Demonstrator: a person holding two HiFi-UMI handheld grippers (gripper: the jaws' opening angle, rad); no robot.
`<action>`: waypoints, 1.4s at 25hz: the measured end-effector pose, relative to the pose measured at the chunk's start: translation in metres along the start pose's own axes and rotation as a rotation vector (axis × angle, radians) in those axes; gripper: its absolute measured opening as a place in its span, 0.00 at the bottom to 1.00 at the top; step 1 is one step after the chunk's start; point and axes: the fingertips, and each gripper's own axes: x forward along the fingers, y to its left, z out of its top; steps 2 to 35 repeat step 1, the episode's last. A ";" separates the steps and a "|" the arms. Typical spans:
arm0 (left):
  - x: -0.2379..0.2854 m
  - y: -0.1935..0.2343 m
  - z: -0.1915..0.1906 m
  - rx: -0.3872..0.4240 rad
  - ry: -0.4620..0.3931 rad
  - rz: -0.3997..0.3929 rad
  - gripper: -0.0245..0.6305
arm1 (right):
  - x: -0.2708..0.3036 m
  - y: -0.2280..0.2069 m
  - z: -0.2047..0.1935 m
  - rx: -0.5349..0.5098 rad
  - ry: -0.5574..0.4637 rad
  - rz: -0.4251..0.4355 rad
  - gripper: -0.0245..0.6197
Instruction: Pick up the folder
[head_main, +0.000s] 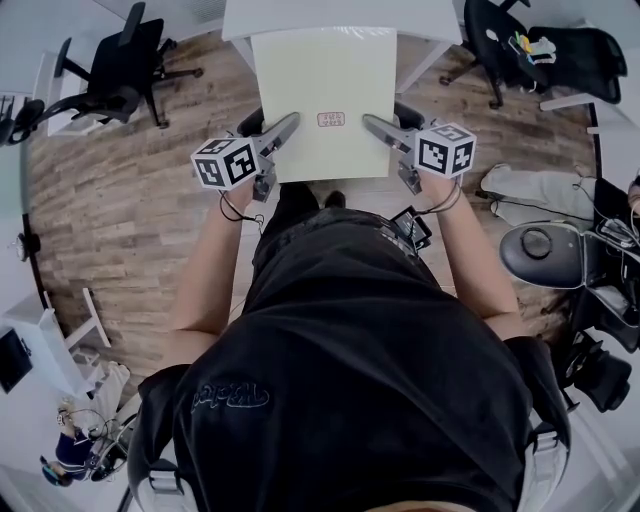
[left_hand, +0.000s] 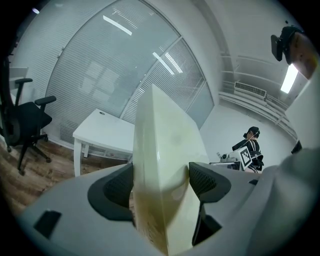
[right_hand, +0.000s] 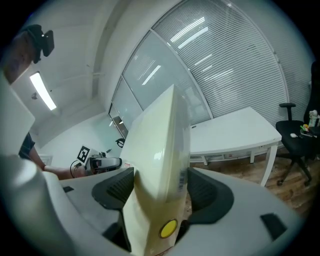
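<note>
1. Left hand-held gripper (head_main: 285, 128) is clamped on the left edge of the pale cream, flat card folder (head_main: 325, 90). In the left gripper view both dark pads press on the folder's (left_hand: 165, 165) faces.
2. My right hand-held gripper (head_main: 378, 127) pinches the opposite edge in the same way. Its own view shows the folder (right_hand: 160, 145) wedged between the jaws, with a round yellow sticker (right_hand: 168, 229) low down.
3. The folder sits at the upper centre of the head view, held between the two grippers. Its far end overlaps the white surface (head_main: 300, 15) at the top of the frame, and I can't tell whether it touches there. I judge the pick-up as good as done.
4. What could go wrong:
   - Both grips are only on the near corners, so the long far end could sag or swing.
   - If one hand rises faster than the other, the card twists and may slide out of the pads.
   - Drawing my hands apart would pull an edge free and drop the folder onto the wooden plank floor (head_main: 130, 220).
</note>
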 end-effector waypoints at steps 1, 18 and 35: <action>0.000 0.000 0.000 0.001 -0.001 -0.001 0.59 | 0.000 0.000 0.000 0.001 0.000 -0.001 0.54; 0.000 0.000 0.000 0.001 -0.001 -0.001 0.59 | 0.000 0.000 0.000 0.001 0.000 -0.001 0.54; 0.000 0.000 0.000 0.001 -0.001 -0.001 0.59 | 0.000 0.000 0.000 0.001 0.000 -0.001 0.54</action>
